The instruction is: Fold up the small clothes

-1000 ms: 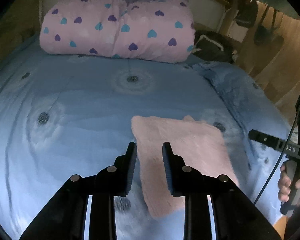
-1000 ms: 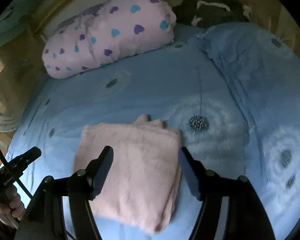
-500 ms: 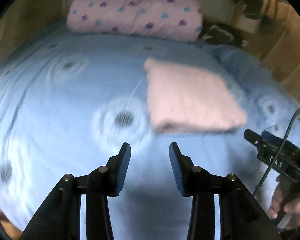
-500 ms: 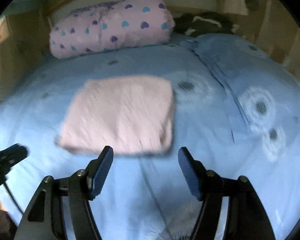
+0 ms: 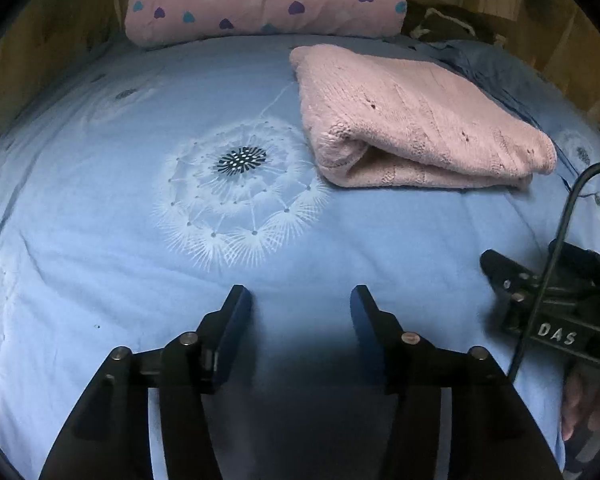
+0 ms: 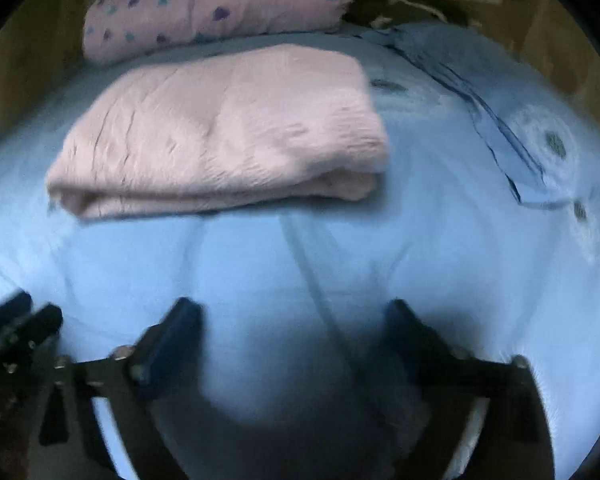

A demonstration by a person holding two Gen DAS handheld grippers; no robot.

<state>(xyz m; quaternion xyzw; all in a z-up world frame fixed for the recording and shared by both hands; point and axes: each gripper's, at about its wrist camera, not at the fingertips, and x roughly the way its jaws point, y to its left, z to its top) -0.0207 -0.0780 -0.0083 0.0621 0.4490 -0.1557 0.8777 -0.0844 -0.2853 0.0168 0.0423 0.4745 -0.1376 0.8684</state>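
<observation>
The pink knit garment [image 5: 416,120] lies folded in a neat stack on the blue bedspread [image 5: 140,200], toward the head end below the heart-print pillow [image 5: 264,0]. Both the left gripper [image 5: 300,300] and the right gripper [image 6: 292,312] hang near the foot edge, jaws apart and empty, probably because the fold is finished.

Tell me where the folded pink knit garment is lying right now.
The folded pink knit garment lies on the blue bedspread, right of the dandelion print in the left wrist view, just before the heart-patterned pillow.
</observation>
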